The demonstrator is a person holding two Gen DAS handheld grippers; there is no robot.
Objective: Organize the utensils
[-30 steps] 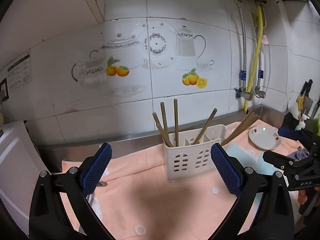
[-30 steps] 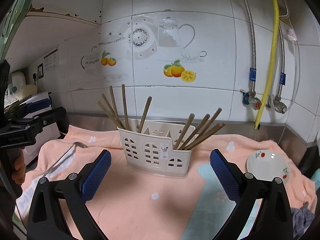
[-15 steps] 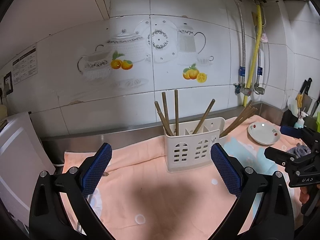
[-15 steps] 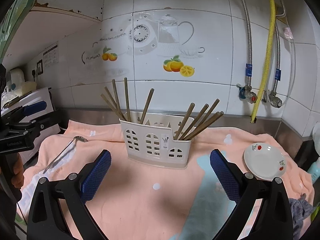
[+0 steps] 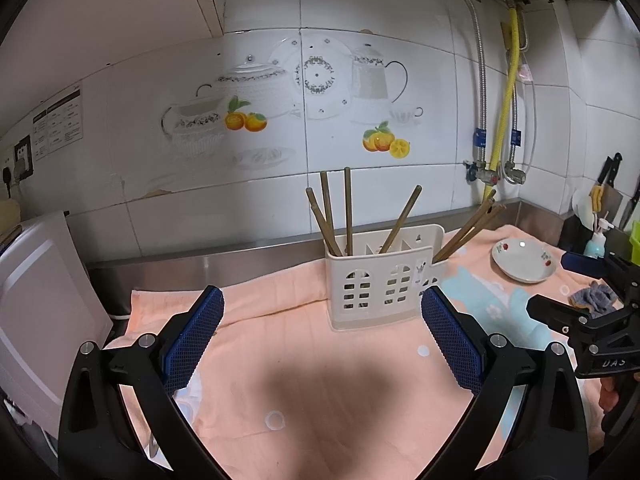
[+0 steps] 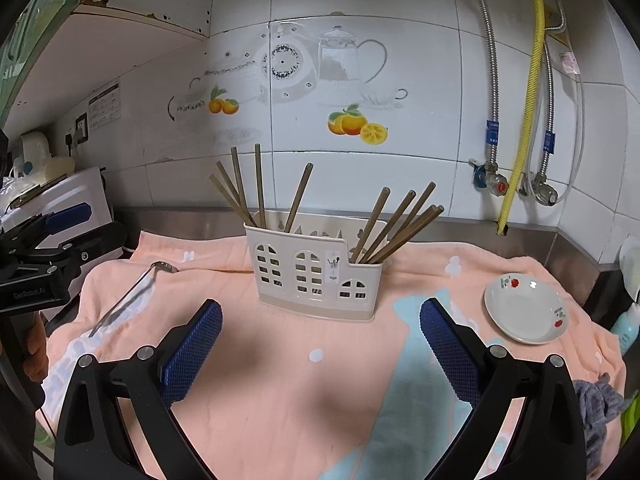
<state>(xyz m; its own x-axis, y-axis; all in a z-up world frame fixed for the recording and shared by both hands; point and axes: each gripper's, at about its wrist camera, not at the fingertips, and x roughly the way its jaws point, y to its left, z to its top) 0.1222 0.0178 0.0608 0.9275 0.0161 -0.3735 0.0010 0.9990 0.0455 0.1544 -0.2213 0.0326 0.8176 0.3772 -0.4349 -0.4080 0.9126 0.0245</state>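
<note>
Since the earlier frames both grippers have drawn back from the white holder, so it sits smaller and farther off in each view, and more of the peach cloth shows in front.

Left wrist view: the left gripper (image 5: 320,336) hangs above the cloth with its jaws spread wide and nothing between them; the blue pads (image 5: 194,338) have a fine diamond-grid texture on black plastic arms. The utensil holder (image 5: 380,284) — white moulded plastic, box-shaped, pierced with arched window cut-outs — stands on the far middle of the towel (image 5: 320,380), a soft peach cloth with pale blue patches and white dots. Slim brown chopsticks (image 5: 348,208) lean in its left compartment, and another bundle fans out to the right. A round white saucer (image 5: 524,260) with small red motifs lies far right, well apart from the holder.

Right wrist view: the right gripper (image 6: 320,340) is likewise wide apart and empty, low over the towel. The holder stands just beyond it, with the chopsticks in two splayed groups — left and right ends. A thin shiny metal spoon (image 6: 132,292) lies flat on the cloth at the left, well apart from the holder. A crumpled grey rag (image 6: 598,398) sits at the near right edge.
</note>
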